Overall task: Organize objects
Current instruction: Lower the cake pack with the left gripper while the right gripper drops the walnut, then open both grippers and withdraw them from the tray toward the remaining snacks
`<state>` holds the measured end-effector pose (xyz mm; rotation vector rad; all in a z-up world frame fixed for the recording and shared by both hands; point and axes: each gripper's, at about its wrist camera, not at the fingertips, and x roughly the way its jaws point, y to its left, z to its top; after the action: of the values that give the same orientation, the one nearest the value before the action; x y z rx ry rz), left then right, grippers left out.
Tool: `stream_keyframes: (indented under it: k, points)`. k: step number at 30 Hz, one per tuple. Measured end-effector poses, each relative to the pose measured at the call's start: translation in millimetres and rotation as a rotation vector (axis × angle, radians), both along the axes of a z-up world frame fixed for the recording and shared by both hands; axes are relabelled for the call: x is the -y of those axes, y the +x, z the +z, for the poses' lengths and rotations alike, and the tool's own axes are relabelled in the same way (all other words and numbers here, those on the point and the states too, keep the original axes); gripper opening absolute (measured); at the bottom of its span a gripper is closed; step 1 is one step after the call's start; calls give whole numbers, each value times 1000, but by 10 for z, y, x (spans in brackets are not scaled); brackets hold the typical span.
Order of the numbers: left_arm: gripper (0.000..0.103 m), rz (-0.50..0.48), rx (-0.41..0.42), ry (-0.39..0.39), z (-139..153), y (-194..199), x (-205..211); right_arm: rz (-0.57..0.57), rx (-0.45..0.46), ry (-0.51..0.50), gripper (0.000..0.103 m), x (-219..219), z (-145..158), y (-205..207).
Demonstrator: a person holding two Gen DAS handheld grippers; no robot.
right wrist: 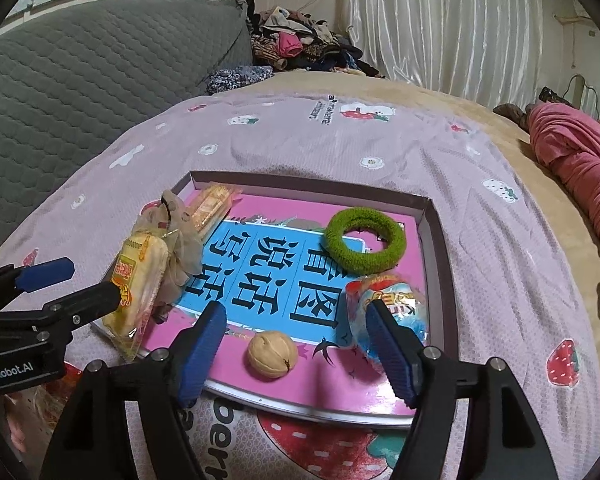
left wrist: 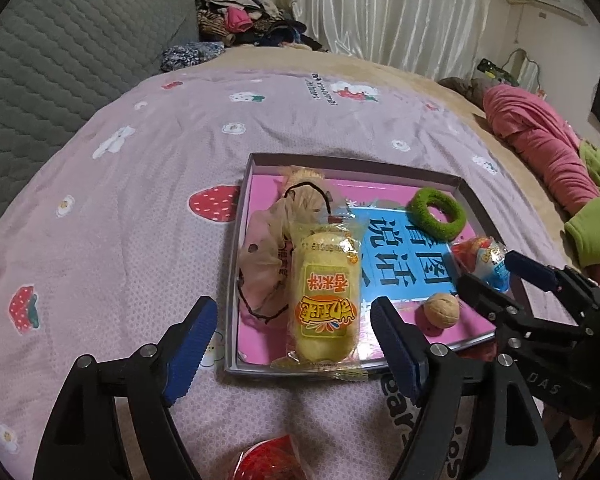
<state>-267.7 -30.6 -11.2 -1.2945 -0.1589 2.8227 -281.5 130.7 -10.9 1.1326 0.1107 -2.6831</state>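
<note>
A shallow pink box lid (left wrist: pixel 458 182) (right wrist: pixel 432 216) lies on the bed. In it are a yellow snack packet (left wrist: pixel 326 300) (right wrist: pixel 138 280), a beige scrunchie (left wrist: pixel 268 256) (right wrist: pixel 180 256), a green hair ring (left wrist: pixel 436 214) (right wrist: pixel 365 245), a walnut (left wrist: pixel 441 309) (right wrist: pixel 273 354) and a red-blue wrapped egg toy (left wrist: pixel 482 258) (right wrist: pixel 388 312). My left gripper (left wrist: pixel 292 344) is open and empty, just short of the yellow packet. My right gripper (right wrist: pixel 296 348) is open and empty, with the walnut between its fingers and the egg toy by its right finger.
The bed has a pink strawberry-print cover (left wrist: pixel 140 168) (right wrist: pixel 300 136). A grey quilted headboard (left wrist: pixel 60 40) is at the left. Piled clothes (left wrist: pixel 244 16) lie at the back, pink bedding (left wrist: pixel 540 140) at the right. A red packet (left wrist: pixel 268 460) lies near the left gripper.
</note>
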Motion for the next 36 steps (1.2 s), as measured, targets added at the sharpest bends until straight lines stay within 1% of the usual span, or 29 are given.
stream_keyframes:
  k: [4, 5, 6, 7, 13, 15, 17, 22, 23, 24, 28, 32, 36]
  points:
    - [81, 0, -7, -1, 18, 18, 0, -16, -16, -4, 77, -39, 50, 25]
    - [83, 0, -11, -6, 24, 23, -4, -20, -20, -4, 78, -47, 63, 33]
    - [88, 4, -14, -14, 29, 27, -7, -22, -23, -1, 79, -48, 74, 34]
    - [90, 6, -16, -20, 35, 28, -10, -23, -27, 3, 79, -54, 85, 43]
    - [91, 2, -38, -13, 112, 68, -8, -35, -46, 9, 81, -74, 144, 93]
    - [91, 4, -46, -15, 138, 86, -9, -42, -60, 11, 85, -79, 177, 111]
    - [91, 1, -58, -18, 176, 111, -19, -48, -83, 18, 89, -75, 234, 137]
    - [91, 4, -98, -19, 328, 244, -17, -57, -142, 9, 91, -82, 440, 276]
    - [91, 6, -103, -19, 357, 268, -14, -64, -154, 2, 94, -94, 492, 327]
    - [91, 7, -111, -18, 386, 295, -8, -67, -154, -1, 96, -98, 514, 350]
    - [91, 25, -129, -15, 469, 419, 42, -82, -148, -12, 96, -144, 607, 457]
    - [91, 49, -136, -6, 512, 576, 117, -95, -163, -22, 97, -203, 698, 601]
    - [91, 70, -132, 5, 520, 765, 181, -88, -169, 3, 102, -202, 780, 756]
